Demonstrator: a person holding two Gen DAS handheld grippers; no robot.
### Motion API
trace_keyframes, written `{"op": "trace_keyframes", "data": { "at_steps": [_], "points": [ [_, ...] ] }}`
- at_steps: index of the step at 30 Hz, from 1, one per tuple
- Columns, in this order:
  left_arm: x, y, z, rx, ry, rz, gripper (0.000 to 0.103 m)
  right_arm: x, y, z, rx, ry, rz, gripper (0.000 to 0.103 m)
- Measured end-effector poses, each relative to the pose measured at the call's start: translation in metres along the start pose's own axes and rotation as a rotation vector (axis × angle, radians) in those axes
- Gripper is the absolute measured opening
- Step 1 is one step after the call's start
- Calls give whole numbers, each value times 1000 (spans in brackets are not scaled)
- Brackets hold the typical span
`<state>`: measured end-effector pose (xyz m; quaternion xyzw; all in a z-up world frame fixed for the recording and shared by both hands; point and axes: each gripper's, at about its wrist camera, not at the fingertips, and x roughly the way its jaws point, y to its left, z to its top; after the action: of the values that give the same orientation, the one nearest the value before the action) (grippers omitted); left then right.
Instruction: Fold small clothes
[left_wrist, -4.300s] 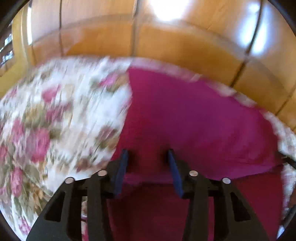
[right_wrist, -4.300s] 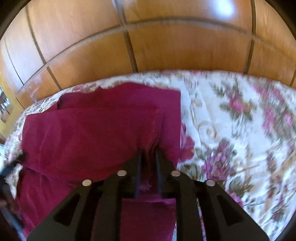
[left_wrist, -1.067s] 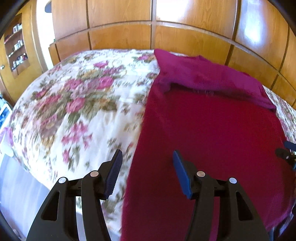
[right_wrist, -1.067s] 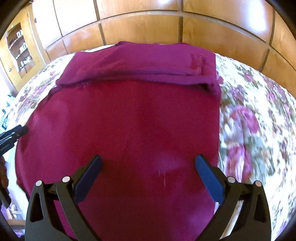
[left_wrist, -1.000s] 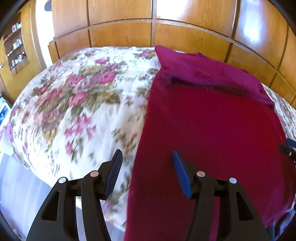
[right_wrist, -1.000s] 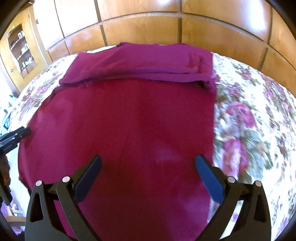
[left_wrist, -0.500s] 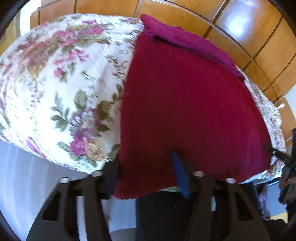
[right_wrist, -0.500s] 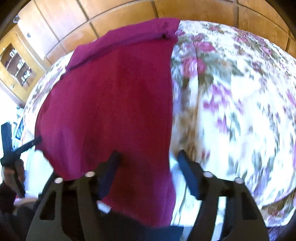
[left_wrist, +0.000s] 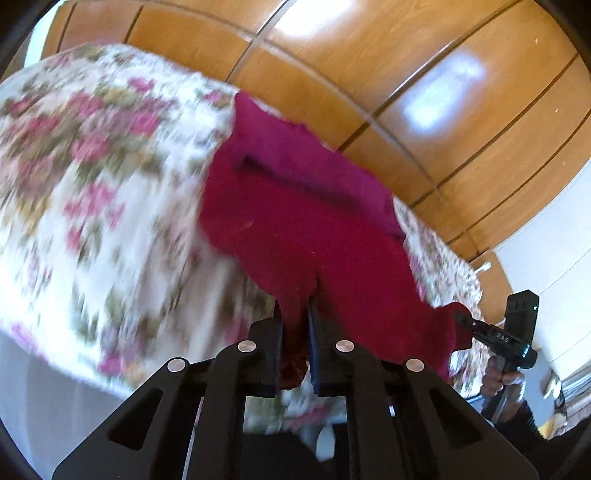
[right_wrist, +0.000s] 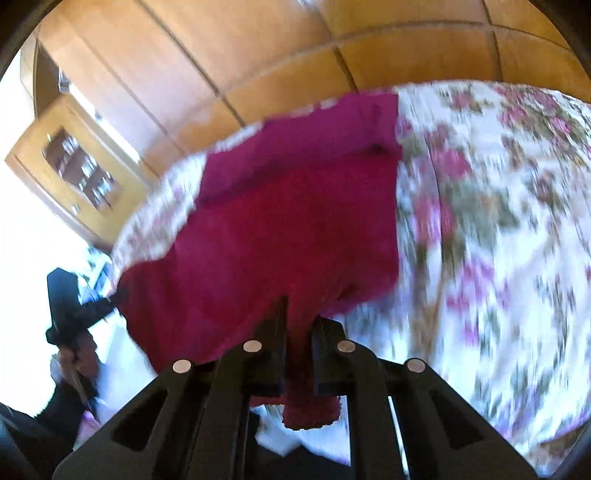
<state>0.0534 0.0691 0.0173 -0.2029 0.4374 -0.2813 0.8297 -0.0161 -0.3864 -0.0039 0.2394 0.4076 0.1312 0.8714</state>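
Now both tools are pinched onto the near edge of a dark magenta knitted garment (left_wrist: 295, 221) that lies spread across a bed covered in a white bedspread with pink roses and green leaves (left_wrist: 92, 192).

From the left wrist view, the left tool (left_wrist: 294, 325) has its black fingers drawn nearly together, with a fold of the magenta cloth squeezed between them and a short tail of fabric hanging down behind the tips. The garment rises away from this tool toward the far side of the bed, where its far end is doubled back over itself in a lighter band. At the right of this view, the right tool (left_wrist: 466, 320) grips the other near corner of the cloth, with a hand below it on the handle.

From the right wrist view, the right tool is likewise nearly closed on a bunched fold of the same garment, a frayed end dangling beneath. The left tool (right_wrist: 110, 295) shows at the left, touching the cloth's corner. Polished wooden wall panels (right_wrist: 295, 55) stand behind the bed.
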Motion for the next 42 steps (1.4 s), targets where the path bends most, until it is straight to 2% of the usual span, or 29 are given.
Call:
{"op": "trace_keyframes", "data": {
  "at_steps": [6,7,8,9,10,11,12,13,14,16,18,22,24,25,26,27,28,29,30,31,37,42],
  "points": [
    [36,-1,72,-28,-42,0,10,33,-28,60,62,-54,-20,9],
    [43,1,84,-46,-46,19,14,41,-34,69,78,-53,-27,9],
    [51,5,97,-77,-42,44,28,46,-39,75,92,-52,-34,14],
    [56,9,108,-100,-45,38,40,51,-43,82,106,-55,-40,29],
    [57,11,114,-118,-61,41,63,56,-47,88,122,-56,-21,41],
    [52,17,120,-144,-107,59,69,57,-50,92,135,-62,-3,56],
    [47,23,124,-153,-136,66,69,57,-52,93,142,-72,1,69],
    [45,28,127,-157,-143,78,69,55,-54,93,147,-86,0,77],
    [42,34,126,-159,-150,102,69,51,-57,91,153,-102,-4,91],
    [41,41,122,-145,-144,125,69,43,-64,84,171,-120,-23,94],
    [45,47,104,-114,-101,149,69,36,-70,72,186,-120,-43,94],
    [63,60,68,-66,-6,154,69,41,-76,39,173,-71,-86,92],
    [74,55,58,-53,29,116,68,53,-74,27,159,-35,-89,74],
    [78,51,54,-42,32,118,64,62,-73,24,152,-15,-92,69],
    [81,46,53,-25,36,127,56,71,-71,21,138,-4,-97,59],
    [85,42,54,-6,39,150,53,77,-69,20,121,-3,-110,50],
    [86,41,55,-1,42,160,39,83,-64,20,92,-3,-142,44],
    [91,41,58,1,61,160,31,85,-61,21,78,-1,-155,35],
    [94,43,61,0,67,159,29,85,-60,22,75,0,-154,23],
    [91,42,61,8,64,161,26,81,-57,23,73,2,-138,18],
    [59,39,46,-2,43,118,21,44,-37,17,9,-19,-101,14],
    [28,32,8,-15,72,92,21,16,-27,-10,-46,29,-104,13]
  ]
}}
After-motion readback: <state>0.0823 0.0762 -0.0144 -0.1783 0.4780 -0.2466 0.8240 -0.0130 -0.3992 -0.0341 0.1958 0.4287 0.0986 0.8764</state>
